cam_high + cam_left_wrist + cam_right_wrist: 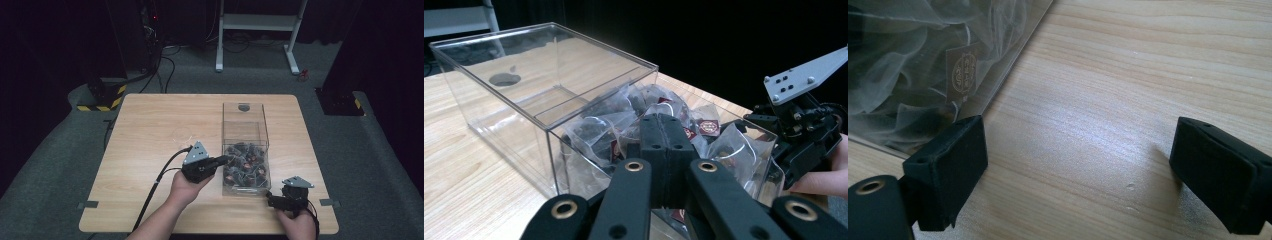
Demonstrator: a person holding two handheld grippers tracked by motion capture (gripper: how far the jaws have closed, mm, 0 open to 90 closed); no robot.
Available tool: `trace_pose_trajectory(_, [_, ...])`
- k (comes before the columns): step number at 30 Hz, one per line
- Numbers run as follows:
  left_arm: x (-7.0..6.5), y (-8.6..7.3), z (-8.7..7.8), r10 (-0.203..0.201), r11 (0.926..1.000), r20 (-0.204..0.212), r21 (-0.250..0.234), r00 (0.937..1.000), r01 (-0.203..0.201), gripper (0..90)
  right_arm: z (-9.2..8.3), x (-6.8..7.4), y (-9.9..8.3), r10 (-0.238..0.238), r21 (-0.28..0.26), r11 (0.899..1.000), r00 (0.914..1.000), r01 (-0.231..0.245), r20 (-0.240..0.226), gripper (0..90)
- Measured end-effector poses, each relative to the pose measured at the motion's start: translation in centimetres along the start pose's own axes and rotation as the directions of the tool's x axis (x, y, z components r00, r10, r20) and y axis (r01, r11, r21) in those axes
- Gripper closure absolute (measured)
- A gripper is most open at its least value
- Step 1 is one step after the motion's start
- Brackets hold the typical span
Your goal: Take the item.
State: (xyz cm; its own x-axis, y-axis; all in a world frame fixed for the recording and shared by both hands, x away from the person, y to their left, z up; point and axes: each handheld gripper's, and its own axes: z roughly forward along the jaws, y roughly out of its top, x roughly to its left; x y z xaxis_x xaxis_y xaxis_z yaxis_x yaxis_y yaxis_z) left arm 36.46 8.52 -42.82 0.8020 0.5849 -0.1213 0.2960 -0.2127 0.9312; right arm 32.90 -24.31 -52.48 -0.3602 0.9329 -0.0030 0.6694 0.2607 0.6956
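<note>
A clear plastic box [243, 115] stands right of the table's middle, with a see-through lid [524, 65] over its far half. Several clear sachets [245, 162] with dark contents and brown labels fill its near half [599, 135]. My left gripper [227, 160] reaches from the left to the box's open near part. Its jaws [663, 125] are shut pad to pad, with nothing visible between them. My right gripper [271, 199] rests low by the box's near right corner. It stands open [1083, 170] over bare wood, with the box wall and a labelled sachet [962, 70] to its left.
The wooden table [150, 130] has free room on its left half and behind the box. The right gripper [804, 125] sits close beyond the box in the left gripper view. On the floor behind are a white frame stand [257, 22], cables and a yellow-black striped base [100, 102].
</note>
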Motion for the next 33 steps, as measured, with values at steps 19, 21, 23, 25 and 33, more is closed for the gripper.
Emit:
trace_pose_trajectory(19, [1.1,0.1,-1.5,-0.015,0.9995,-0.033,-0.028,0.9994,0.014,90.0,0.0,0.0,0.0,-0.001,0.000,1.000,1.0000,0.001,0.000,8.2])
trace_pose_trajectory(21, [1.2,0.2,-1.7,-0.015,0.9995,-0.039,-0.030,0.9991,0.014,90.0,0.0,0.0,0.0,-0.002,-0.001,1.000,1.0000,0.002,0.000,8.2])
trace_pose_trajectory(23, [1.4,0.2,-1.8,-0.013,0.9995,-0.041,-0.029,0.9991,0.012,90.0,0.0,0.0,0.0,-0.002,-0.001,1.000,1.0000,0.002,0.000,8.2])
trace_pose_trajectory(25, [1.5,0.2,-2.0,-0.012,0.9995,-0.044,-0.031,0.9989,0.011,90.0,0.0,0.0,0.0,-0.001,-0.001,1.000,1.0000,0.001,0.000,8.2])
trace_pose_trajectory(33, [1.9,0.3,-2.5,-0.022,0.9991,-0.055,-0.038,0.9983,0.020,90.0,0.0,0.0,0.0,0.000,0.000,1.000,1.0000,0.000,0.000,8.2])
